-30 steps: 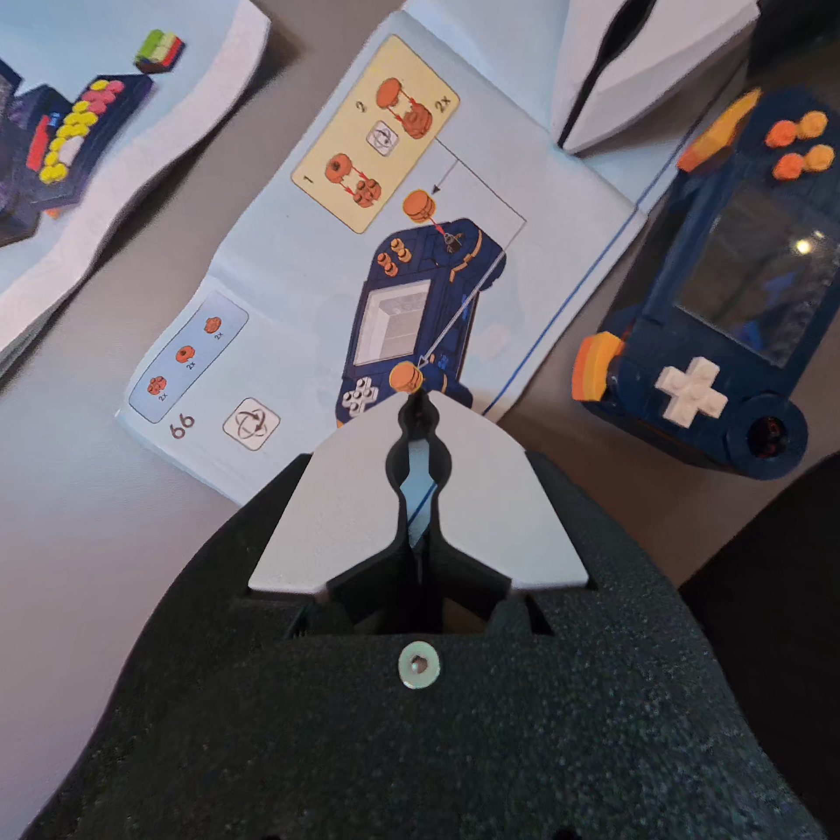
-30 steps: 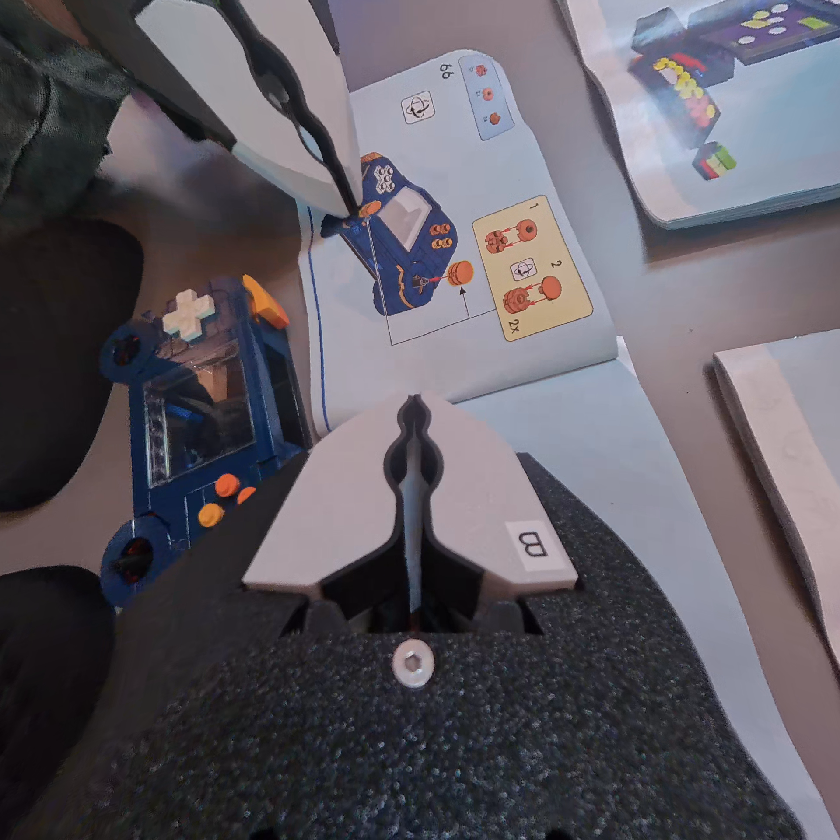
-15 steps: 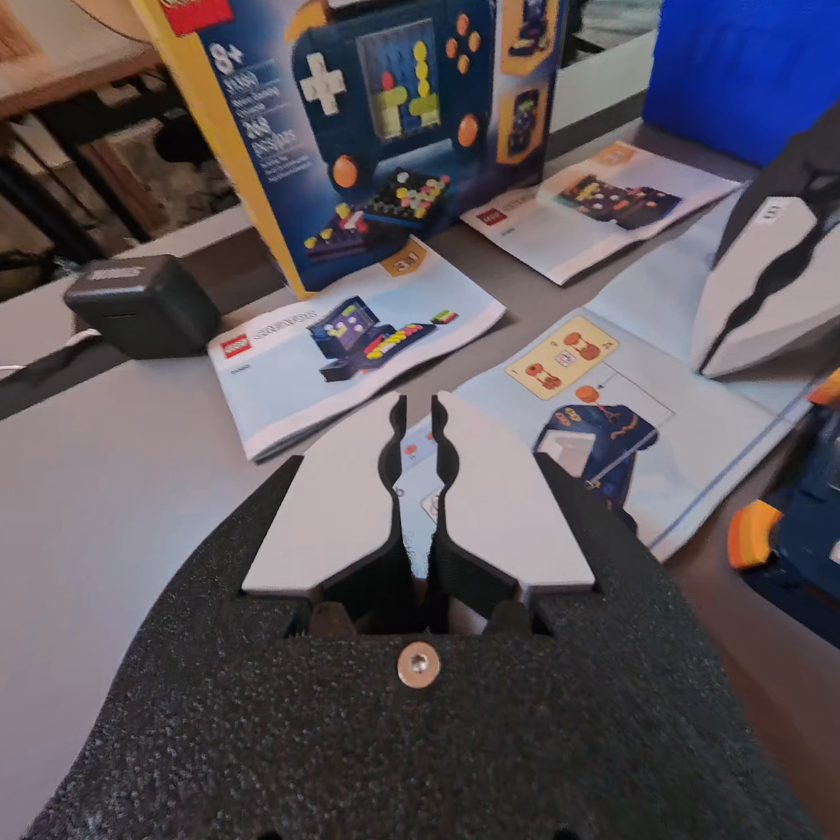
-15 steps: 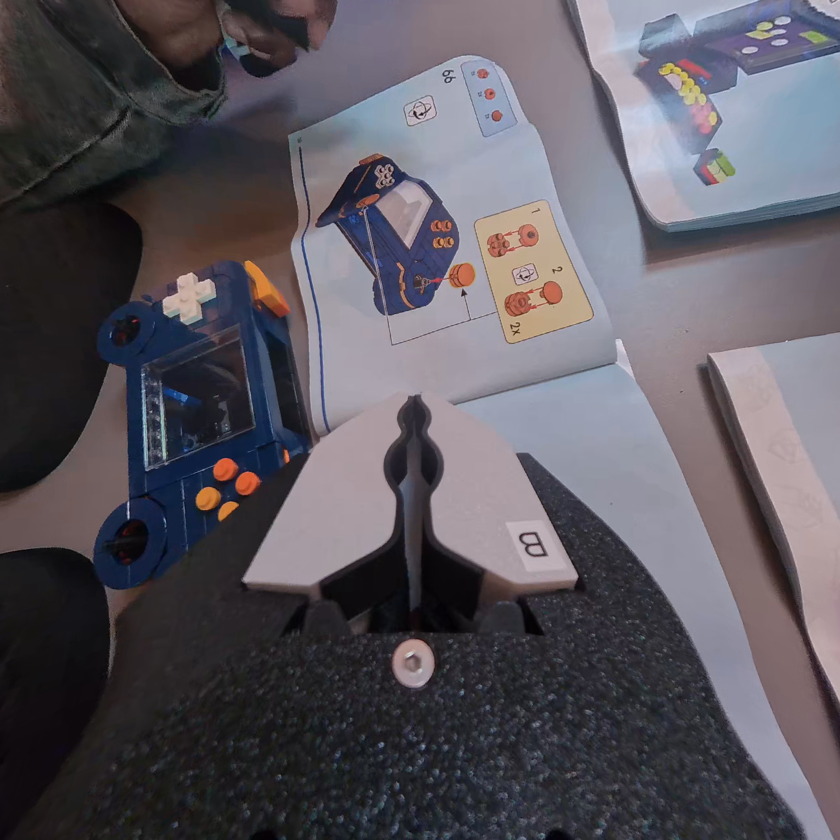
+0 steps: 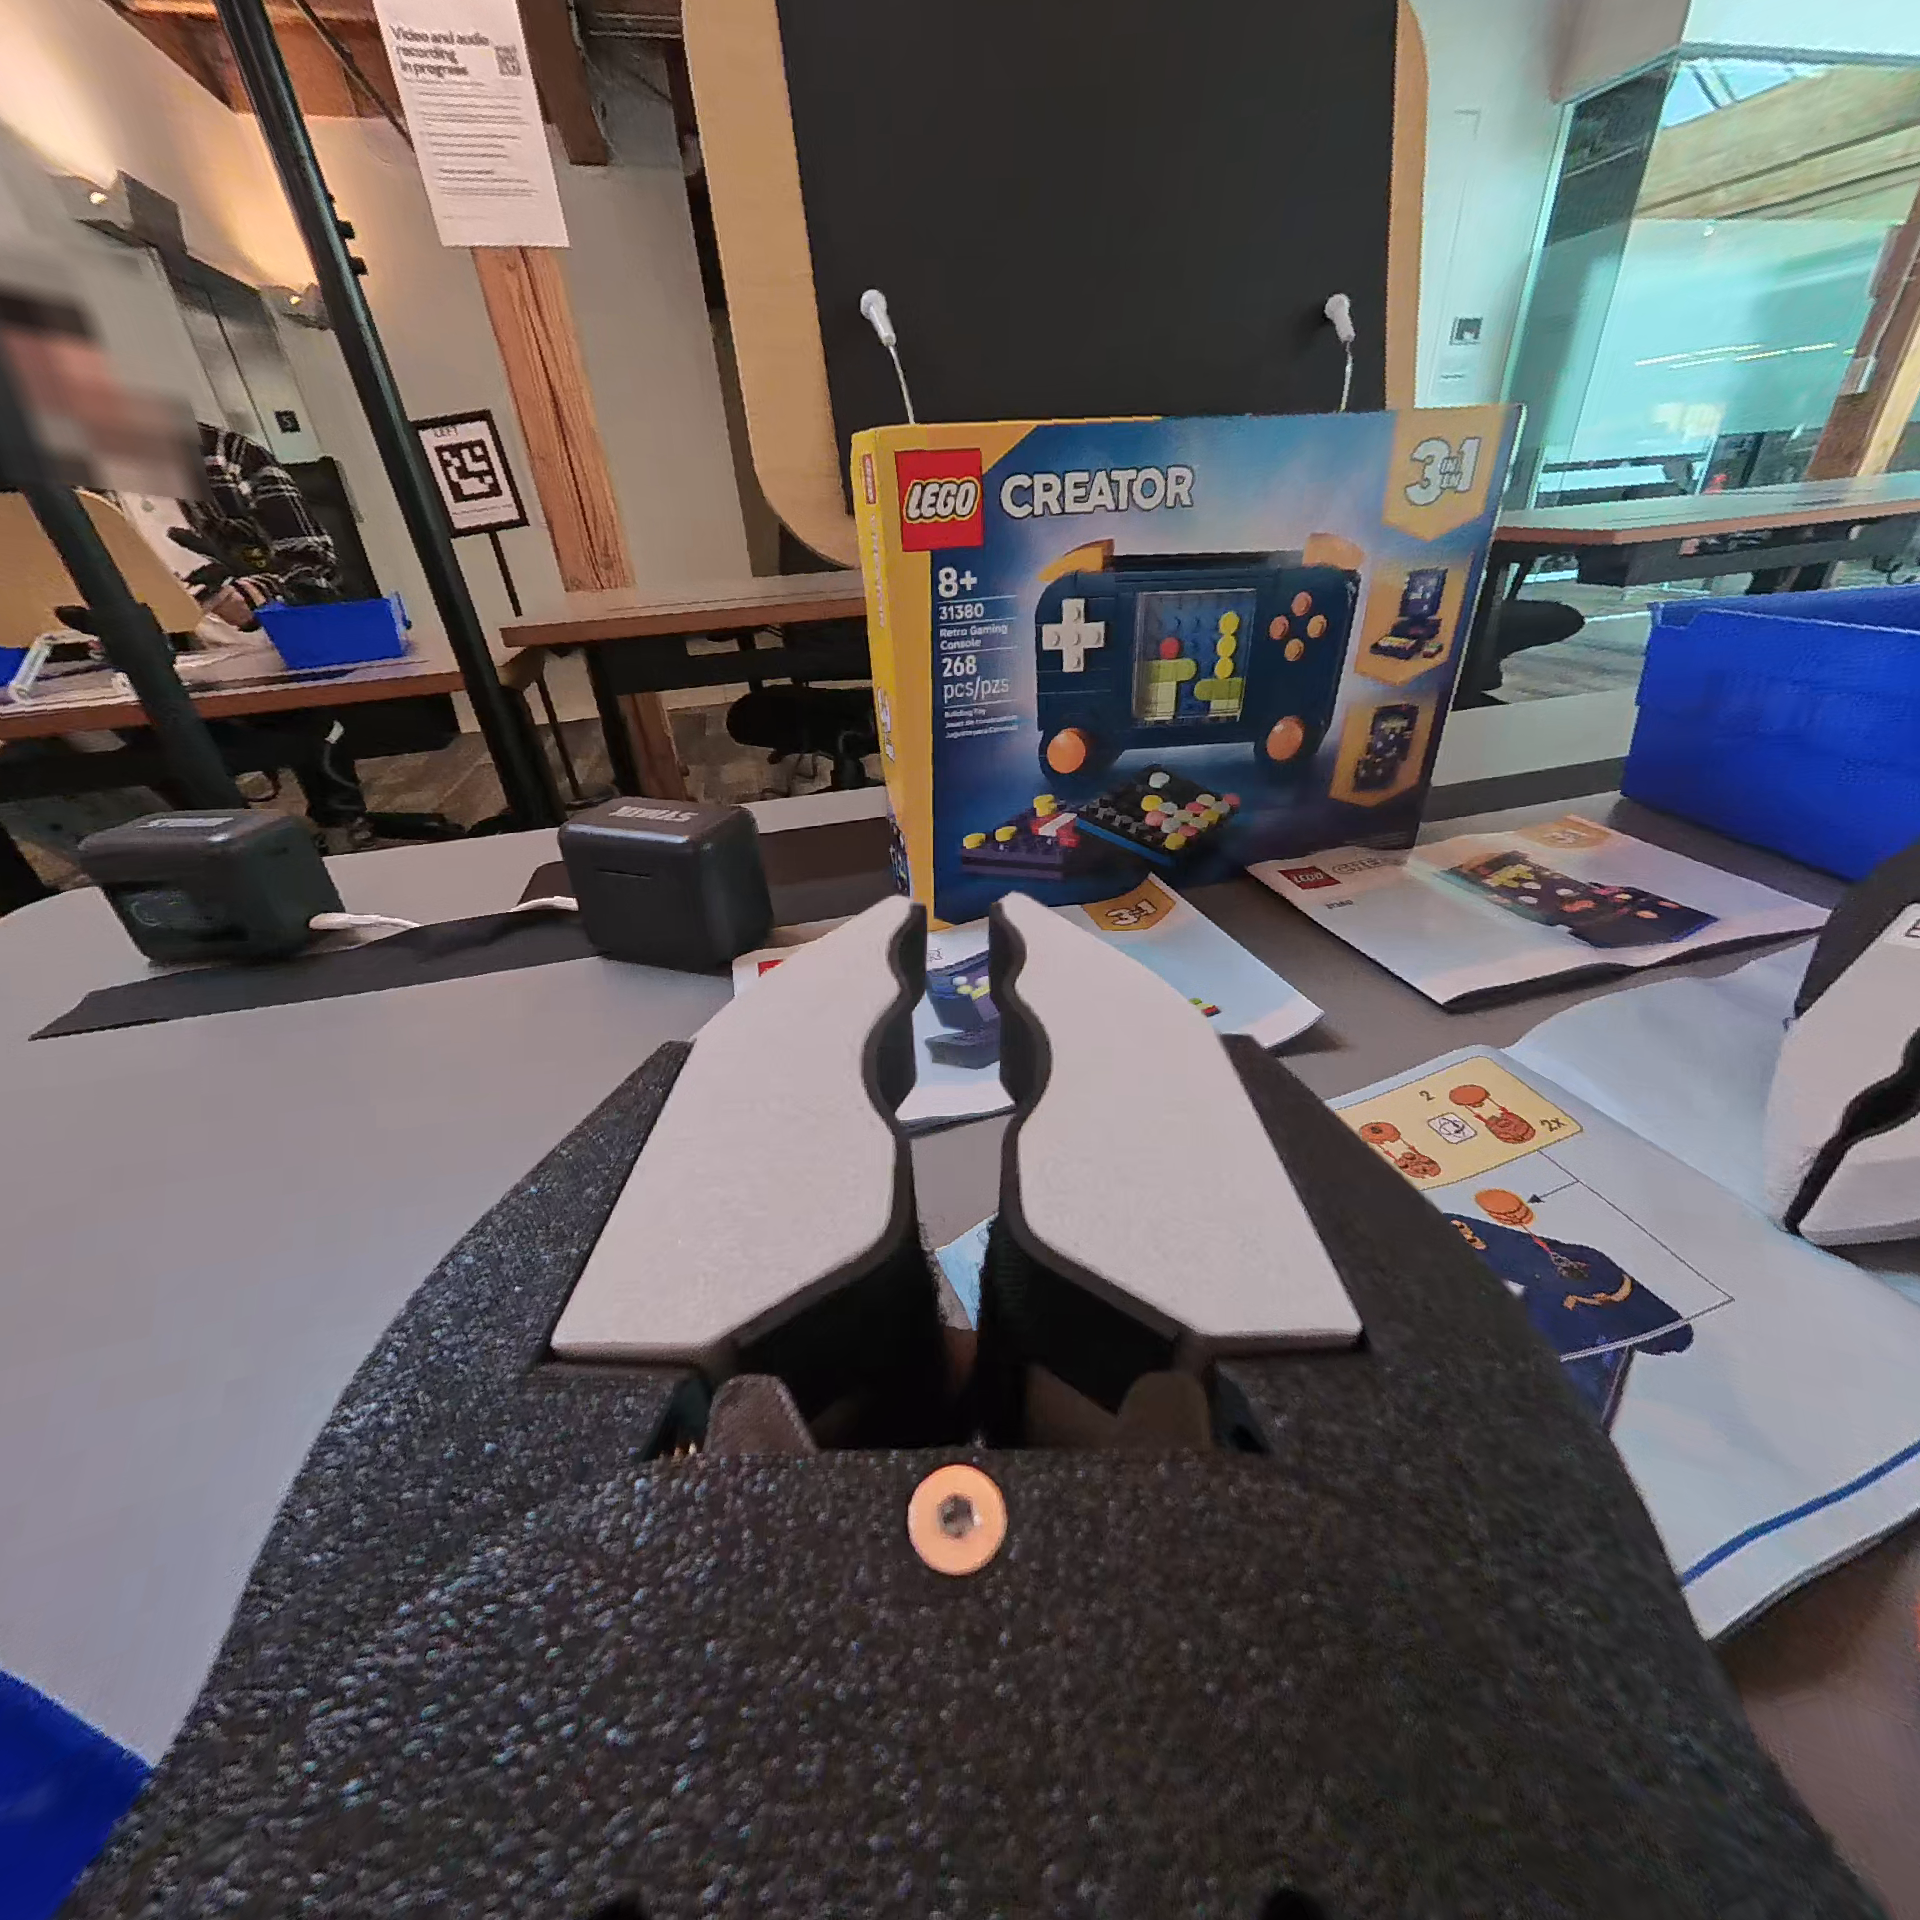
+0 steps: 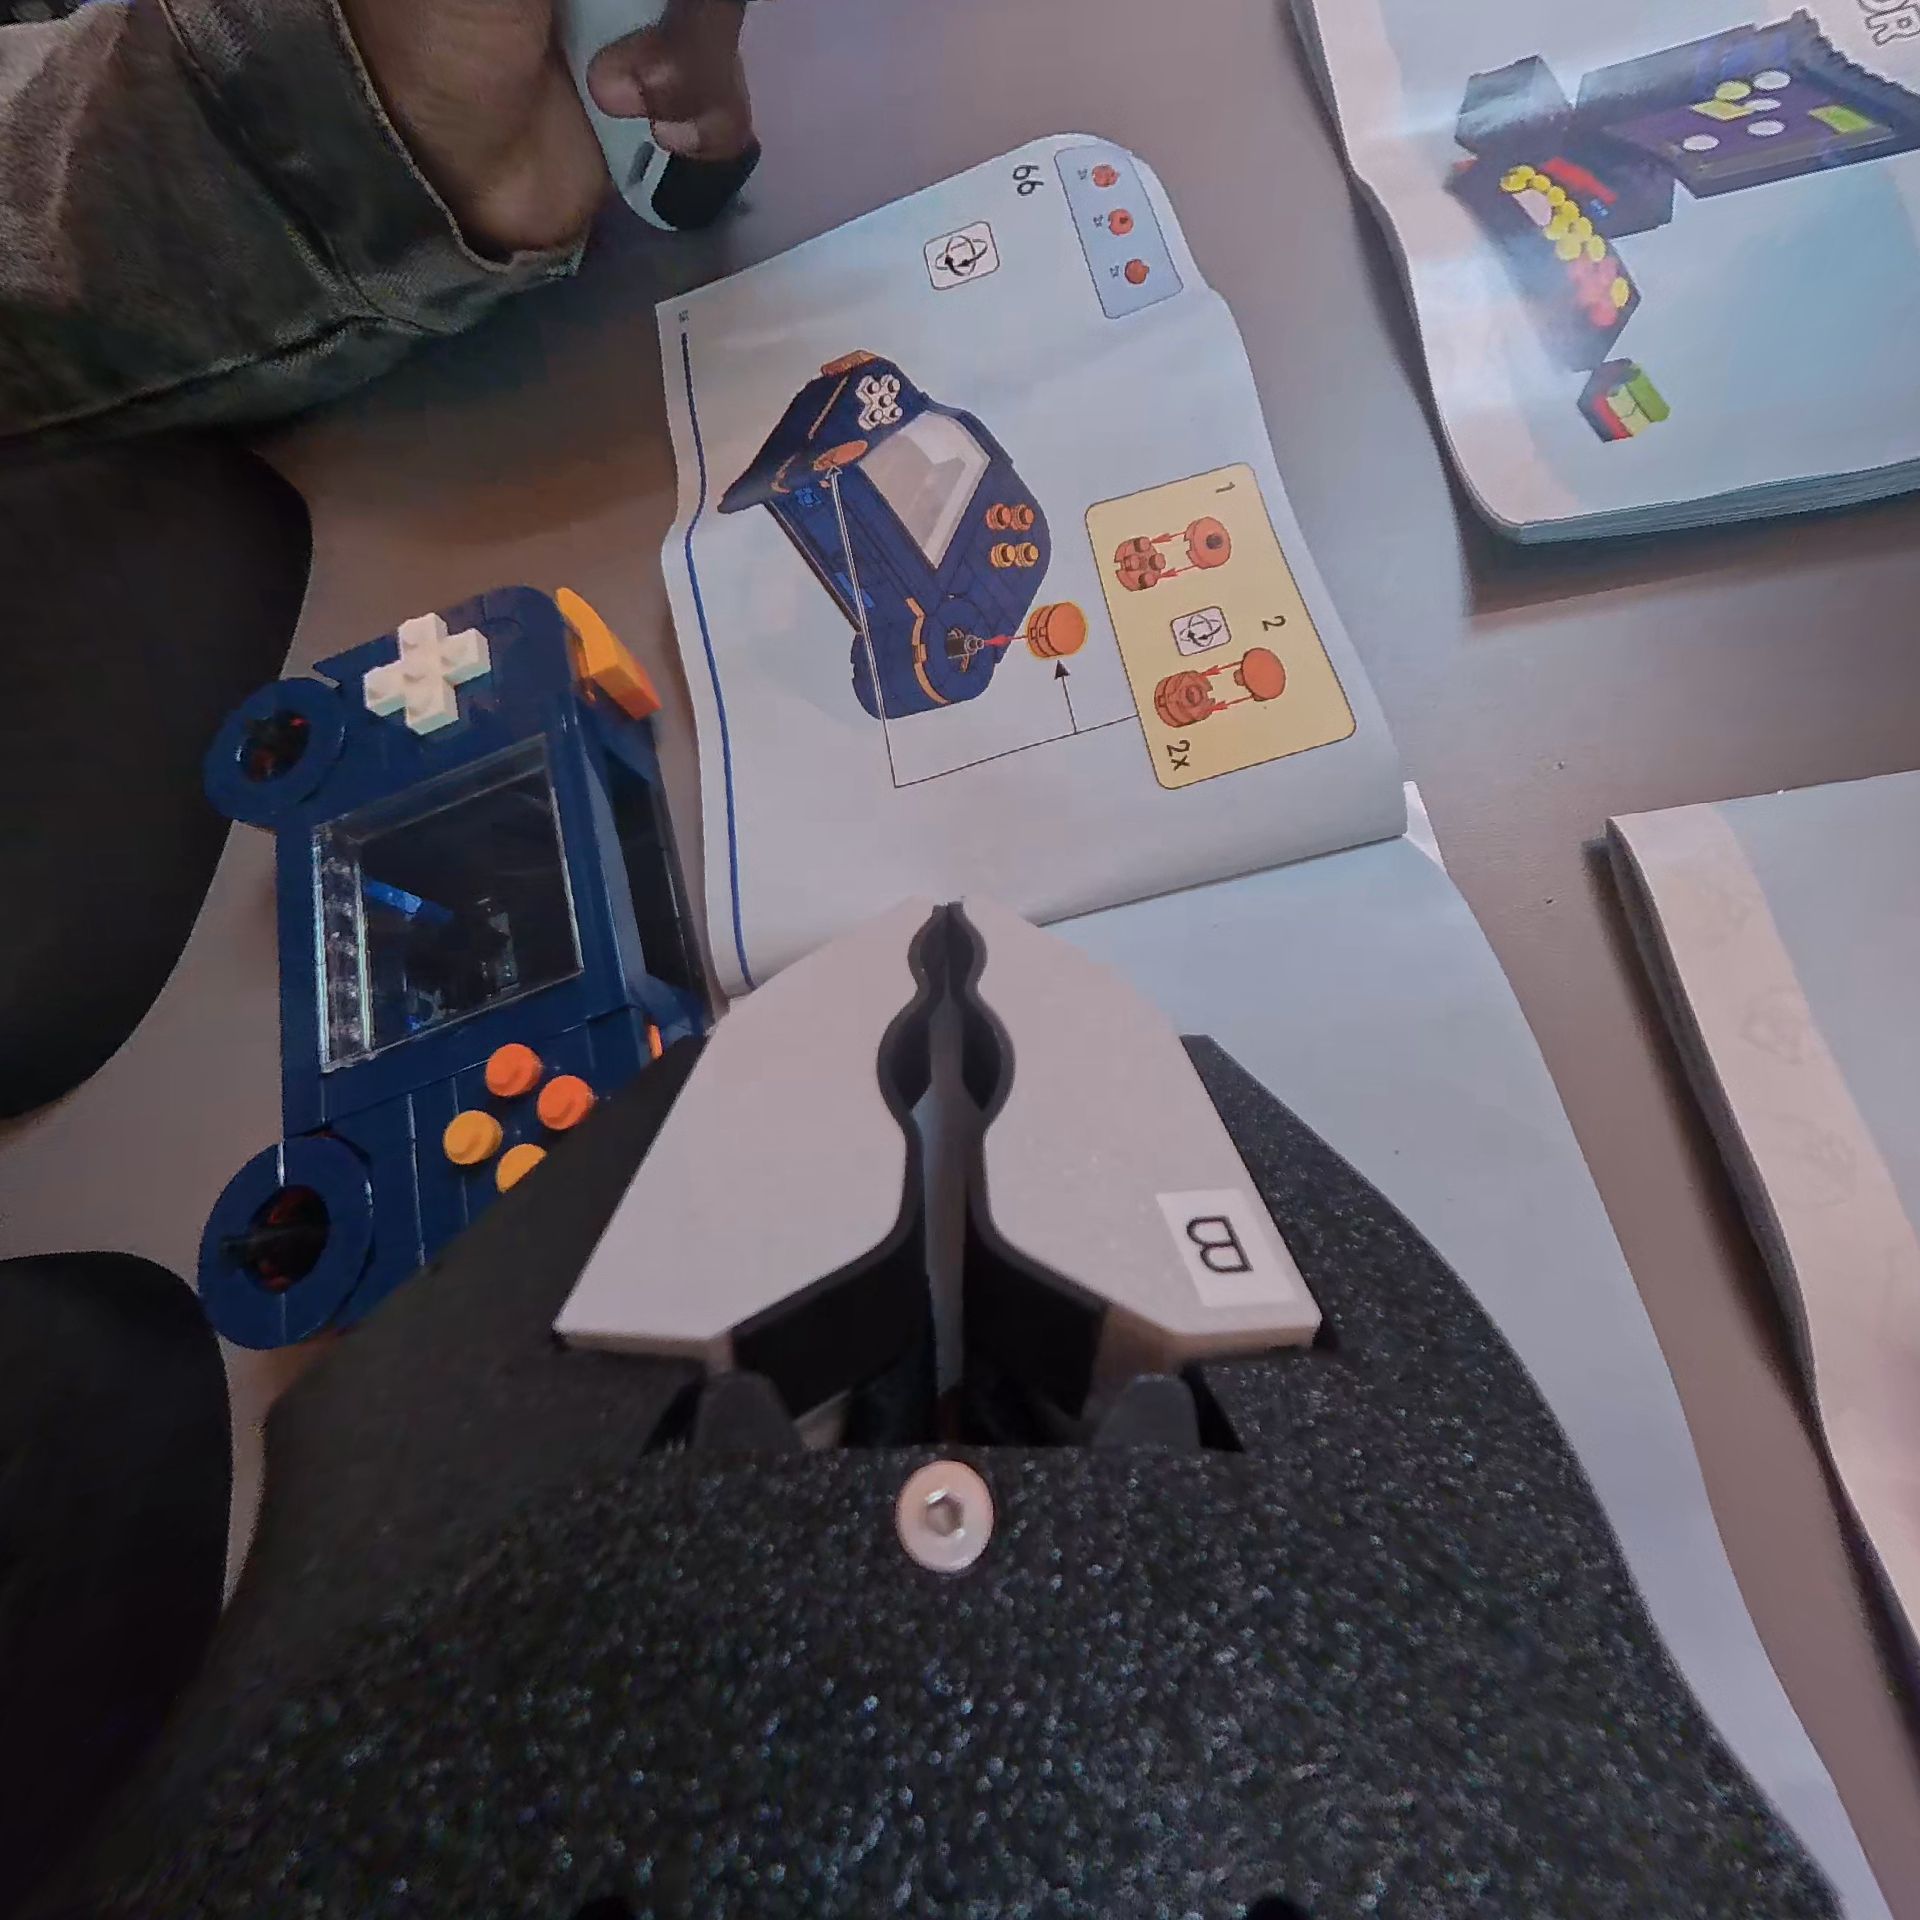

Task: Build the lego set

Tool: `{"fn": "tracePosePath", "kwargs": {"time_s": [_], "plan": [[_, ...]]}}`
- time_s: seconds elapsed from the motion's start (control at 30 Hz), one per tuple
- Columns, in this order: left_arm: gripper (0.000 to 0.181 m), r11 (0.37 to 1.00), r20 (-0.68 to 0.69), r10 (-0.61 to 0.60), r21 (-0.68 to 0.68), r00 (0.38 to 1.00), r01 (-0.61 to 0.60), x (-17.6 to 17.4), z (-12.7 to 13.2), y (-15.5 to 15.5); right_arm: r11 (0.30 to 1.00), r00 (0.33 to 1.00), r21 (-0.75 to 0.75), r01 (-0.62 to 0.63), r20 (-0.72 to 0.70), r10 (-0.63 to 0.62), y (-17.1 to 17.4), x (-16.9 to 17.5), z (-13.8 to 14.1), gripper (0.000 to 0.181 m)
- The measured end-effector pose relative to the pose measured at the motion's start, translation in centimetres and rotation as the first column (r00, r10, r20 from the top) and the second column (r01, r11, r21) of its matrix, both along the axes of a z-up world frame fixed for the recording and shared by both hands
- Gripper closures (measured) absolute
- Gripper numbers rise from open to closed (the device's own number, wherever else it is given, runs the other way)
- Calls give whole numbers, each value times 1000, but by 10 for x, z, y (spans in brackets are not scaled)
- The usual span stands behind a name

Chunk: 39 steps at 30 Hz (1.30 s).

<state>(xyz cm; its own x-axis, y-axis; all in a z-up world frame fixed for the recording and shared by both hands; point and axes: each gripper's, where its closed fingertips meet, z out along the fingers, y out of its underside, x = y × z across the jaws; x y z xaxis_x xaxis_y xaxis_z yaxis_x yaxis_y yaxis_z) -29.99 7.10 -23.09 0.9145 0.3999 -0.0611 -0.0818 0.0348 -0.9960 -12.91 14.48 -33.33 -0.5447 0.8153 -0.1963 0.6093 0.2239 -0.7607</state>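
On tabletop: your left gripper (image 5: 951,940) has lifted off the booklet (image 6: 1039,540), fingers now parted, empty | right gripper (image 6: 948,920) clenched, empty | console (image 6: 436,935) awaits joysticks.

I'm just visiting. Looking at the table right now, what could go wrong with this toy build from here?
The blue toy console lies close to the right gripper, partly under its black body, so a careless move might knock it. The open instruction booklet curls at its fold and could flip shut. The left gripper, empty and slightly open, points toward the box, away from the work.
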Motion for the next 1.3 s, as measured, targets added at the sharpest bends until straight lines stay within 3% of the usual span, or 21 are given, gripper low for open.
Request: {"fn": "tracePosePath", "kwargs": {"time_s": [0.67,1.3], "plan": [[172,998,-31,-41,-38,999,40,8,-4,5,1000,1000,6,0,-5,0,0,0,0,181],[173,1000,-40,-3,25,999,4,3,4,-3,1000,1000,7,0,-6,0,0,0,0,181]]}}
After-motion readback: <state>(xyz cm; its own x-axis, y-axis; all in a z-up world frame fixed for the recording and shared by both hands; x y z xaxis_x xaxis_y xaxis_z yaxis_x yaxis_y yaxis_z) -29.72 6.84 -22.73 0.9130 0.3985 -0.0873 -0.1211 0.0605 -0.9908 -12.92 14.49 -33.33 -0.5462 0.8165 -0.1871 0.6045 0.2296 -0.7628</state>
